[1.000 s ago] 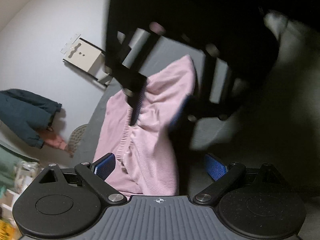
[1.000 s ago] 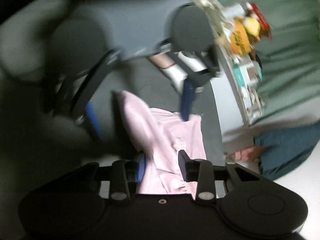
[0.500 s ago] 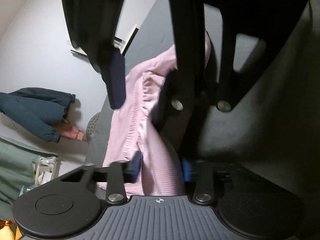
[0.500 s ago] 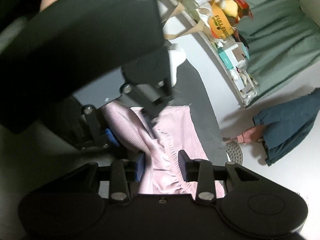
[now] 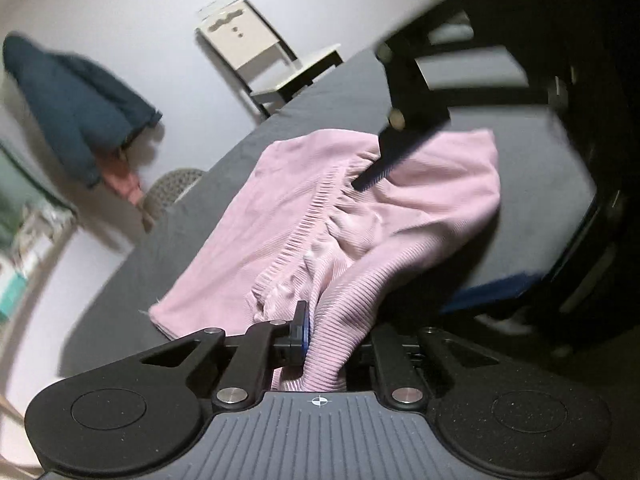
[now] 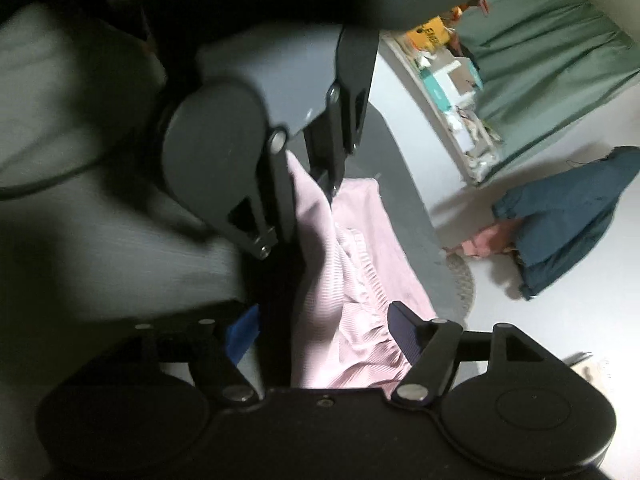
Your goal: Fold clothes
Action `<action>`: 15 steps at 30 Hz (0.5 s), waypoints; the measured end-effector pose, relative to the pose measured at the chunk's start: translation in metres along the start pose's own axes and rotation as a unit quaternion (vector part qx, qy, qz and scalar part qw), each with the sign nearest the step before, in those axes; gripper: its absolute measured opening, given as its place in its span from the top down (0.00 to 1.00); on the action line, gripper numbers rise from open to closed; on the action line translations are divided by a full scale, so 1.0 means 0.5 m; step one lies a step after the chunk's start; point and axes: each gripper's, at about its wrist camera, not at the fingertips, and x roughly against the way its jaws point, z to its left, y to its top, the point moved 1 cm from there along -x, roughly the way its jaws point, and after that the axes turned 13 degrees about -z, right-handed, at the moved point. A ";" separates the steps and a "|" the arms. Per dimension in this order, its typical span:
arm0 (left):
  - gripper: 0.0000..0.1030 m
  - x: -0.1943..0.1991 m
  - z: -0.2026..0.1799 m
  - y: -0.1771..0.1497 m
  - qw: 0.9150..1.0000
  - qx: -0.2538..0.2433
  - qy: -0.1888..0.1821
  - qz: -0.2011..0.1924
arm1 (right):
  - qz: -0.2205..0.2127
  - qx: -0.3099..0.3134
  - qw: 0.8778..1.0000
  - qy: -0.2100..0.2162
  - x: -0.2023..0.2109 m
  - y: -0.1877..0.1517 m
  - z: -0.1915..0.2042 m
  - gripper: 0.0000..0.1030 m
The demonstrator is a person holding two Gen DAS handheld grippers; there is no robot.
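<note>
Pink ribbed garment (image 5: 360, 216) lying rumpled on dark grey surface (image 5: 200, 216), left gripper (image 5: 326, 336) clamped on lifted fold, right gripper (image 6: 324, 336) spread wide, cloth between fingers ungripped.

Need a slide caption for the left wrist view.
Left gripper shut on pink ribbed garment above dark grey surface.

Home bedroom: bed (image 5: 328, 92), hung jacket (image 5: 76, 108)
</note>
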 end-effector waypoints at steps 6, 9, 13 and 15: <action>0.90 0.002 0.001 -0.010 1.000 0.003 0.000 0.003 | 0.023 0.074 0.996 -0.035 -0.044 -0.024 0.016 0.48; 0.90 0.013 -0.009 -0.015 1.000 0.006 -0.003 0.005 | 0.030 0.096 0.994 -0.038 -0.042 -0.052 0.005 0.51; 0.90 0.003 -0.008 -0.011 1.000 0.015 -0.008 0.006 | 0.031 0.159 0.986 -0.040 -0.032 -0.097 0.005 0.52; 0.90 -0.002 -0.007 -0.015 1.000 0.015 -0.010 0.008 | 0.026 0.187 0.981 -0.040 -0.025 -0.111 0.009 0.52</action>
